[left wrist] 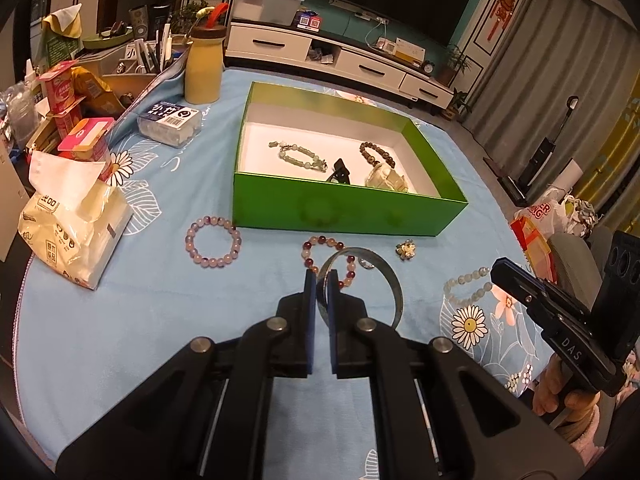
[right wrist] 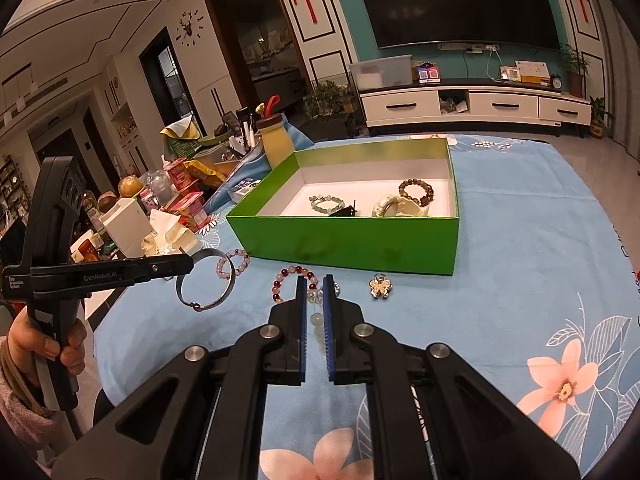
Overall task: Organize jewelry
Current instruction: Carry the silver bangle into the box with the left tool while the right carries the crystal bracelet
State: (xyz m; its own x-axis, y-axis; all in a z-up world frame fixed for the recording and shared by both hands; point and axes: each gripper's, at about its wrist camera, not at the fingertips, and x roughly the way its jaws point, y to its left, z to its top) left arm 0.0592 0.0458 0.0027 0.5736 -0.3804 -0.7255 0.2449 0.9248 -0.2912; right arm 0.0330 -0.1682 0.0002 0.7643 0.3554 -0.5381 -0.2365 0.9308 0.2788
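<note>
Left fingers (left wrist: 322,280), nearest the lens, are clamped on the rim of a bangle (left wrist: 394,284), which hangs clear of the bench (left wrist: 160,320). Right fingers (right wrist: 316,284) are pinched on a pale bead bracelet (right wrist: 318,320); a few beads dangle in the gap between the blades.

Step in hand, as I read it: carry both pieces over the near wall of the green box (right wrist: 344,240) and set them on its white floor. Advice: lift high enough that the hanging loops clear the wall, go in one at a time, release low over bare floor away from the pieces already inside.

Materials, large to small:
- Bench cloth: soft blue fabric, printed flowers.
- Box: rigid glossy card, shallow, open top.
- Bangle: thin smooth metal ring, hard, likely to swing on a rim grip.
- Loose on the cloth: lilac bead bracelet (left wrist: 213,241), red-and-pale bead bracelet (left wrist: 320,244), round polished beads; likely limp when lifted.
- Flower brooch (right wrist: 379,287): small, metallic, petalled.
</note>
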